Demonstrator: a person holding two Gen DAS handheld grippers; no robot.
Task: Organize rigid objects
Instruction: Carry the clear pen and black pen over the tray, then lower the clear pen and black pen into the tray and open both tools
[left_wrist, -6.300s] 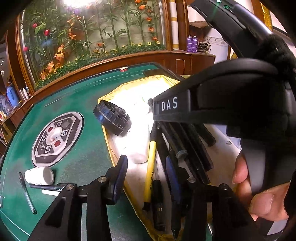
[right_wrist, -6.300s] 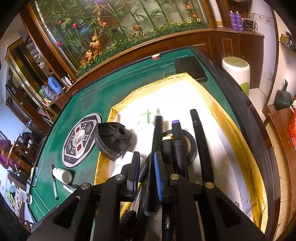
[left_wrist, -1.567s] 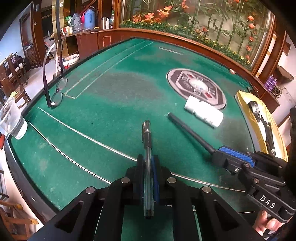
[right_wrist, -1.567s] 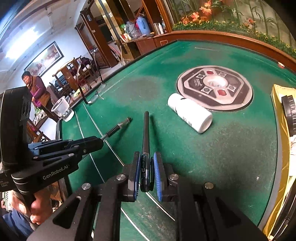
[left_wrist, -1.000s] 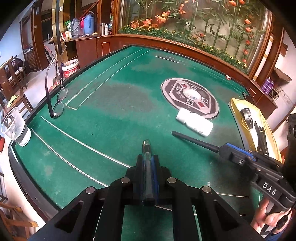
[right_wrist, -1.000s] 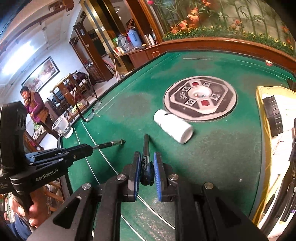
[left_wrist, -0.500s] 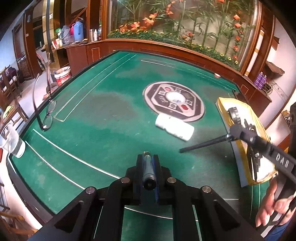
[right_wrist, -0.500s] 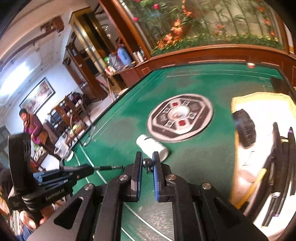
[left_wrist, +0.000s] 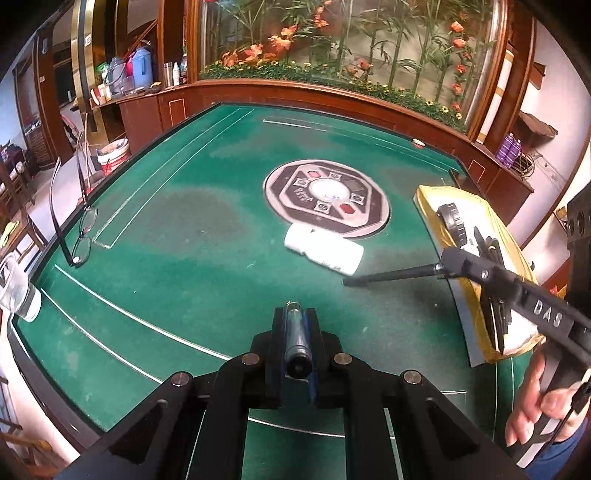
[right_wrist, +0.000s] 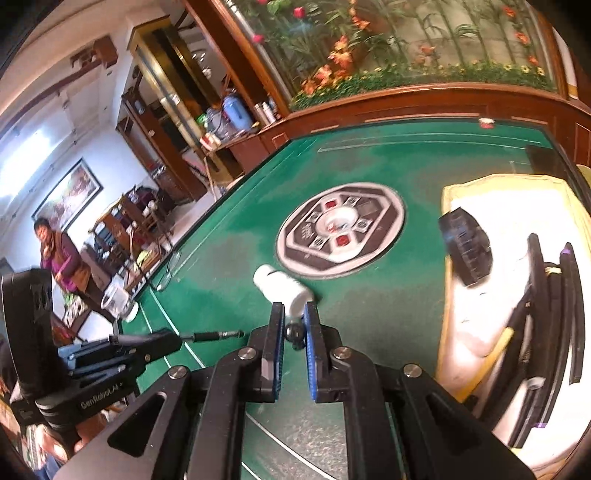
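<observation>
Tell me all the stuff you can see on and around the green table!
Table: one, green felt, fills the view.
Round panel: one, grey and black, table centre.
Bottle: one, white, lying beside the panel.
Tray: one, yellow-edged, right side, holding dark pens and a black round part.
Glasses: one pair, dark, left edge.
Cup: one, clear, left corner.
Left tool: black, shut on a clear pen.
Right tool: black, shut on a black pen.

Green felt, grey medallion, yellow tray

The table (left_wrist: 192, 236) was green with white lines; its medallion (left_wrist: 327, 197) grey with red spots; the bottle (left_wrist: 323, 251) white; the tray (left_wrist: 436, 210) yellow-rimmed.
</observation>
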